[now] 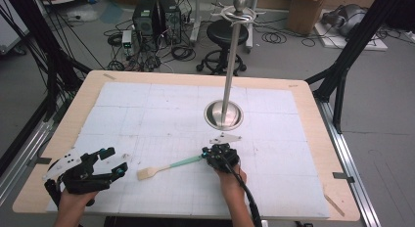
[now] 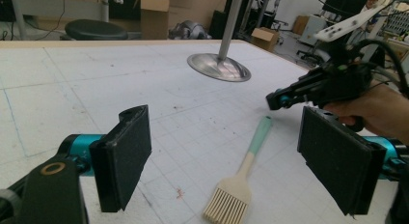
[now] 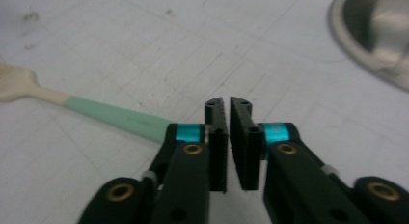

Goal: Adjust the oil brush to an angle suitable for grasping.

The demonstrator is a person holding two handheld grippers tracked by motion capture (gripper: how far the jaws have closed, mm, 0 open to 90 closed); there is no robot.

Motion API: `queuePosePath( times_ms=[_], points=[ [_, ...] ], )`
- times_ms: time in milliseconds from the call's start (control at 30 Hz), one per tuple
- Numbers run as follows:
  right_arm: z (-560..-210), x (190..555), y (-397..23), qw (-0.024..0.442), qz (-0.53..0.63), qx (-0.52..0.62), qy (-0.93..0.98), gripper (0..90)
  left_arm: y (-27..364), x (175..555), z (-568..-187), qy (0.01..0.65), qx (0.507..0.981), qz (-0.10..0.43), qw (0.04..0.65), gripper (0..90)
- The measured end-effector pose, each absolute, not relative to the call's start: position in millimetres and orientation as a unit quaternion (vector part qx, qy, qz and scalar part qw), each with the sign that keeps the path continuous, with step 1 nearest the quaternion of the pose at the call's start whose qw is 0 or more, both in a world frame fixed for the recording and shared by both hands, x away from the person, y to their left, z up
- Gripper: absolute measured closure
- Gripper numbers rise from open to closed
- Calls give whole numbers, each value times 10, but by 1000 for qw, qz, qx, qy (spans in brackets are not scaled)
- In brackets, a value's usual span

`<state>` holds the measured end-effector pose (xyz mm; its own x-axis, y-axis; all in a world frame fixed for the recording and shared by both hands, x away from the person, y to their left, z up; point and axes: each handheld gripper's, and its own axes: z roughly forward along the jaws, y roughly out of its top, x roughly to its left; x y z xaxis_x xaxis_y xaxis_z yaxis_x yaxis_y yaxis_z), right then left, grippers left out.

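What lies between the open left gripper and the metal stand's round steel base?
In the high view, between the left gripper and the round steel base lies bare white gridded mat; the green-handled pastry brush sits just below that line.

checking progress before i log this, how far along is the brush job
Early stage. Done: the right gripper has reached the green handle end of the brush. In hand: its jaws stand almost shut with a thin gap, the handle running behind the left jaw rather than between them, so no firm grip shows. The brush lies flat on the table. Left: grasping and lifting it; the left gripper waits open beside the bristles.
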<state>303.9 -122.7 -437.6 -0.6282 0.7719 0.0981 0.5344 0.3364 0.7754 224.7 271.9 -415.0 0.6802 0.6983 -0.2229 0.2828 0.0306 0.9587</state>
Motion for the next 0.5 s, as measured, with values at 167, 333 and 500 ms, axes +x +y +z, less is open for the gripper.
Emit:
queuePosePath(
  times_ms=[167,333,500],
  points=[
    [-4158,2844,-1523,192,441,411,775,677,2699,2249,-4148,359,680,164,619,199],
    [-4025,2588,-1967,234,468,420,742,344,2675,2246,-4153,353,684,162,617,209],
    [-3925,2336,-2252,274,479,417,722,196,2665,2241,-4152,348,683,161,621,206]
  ],
)
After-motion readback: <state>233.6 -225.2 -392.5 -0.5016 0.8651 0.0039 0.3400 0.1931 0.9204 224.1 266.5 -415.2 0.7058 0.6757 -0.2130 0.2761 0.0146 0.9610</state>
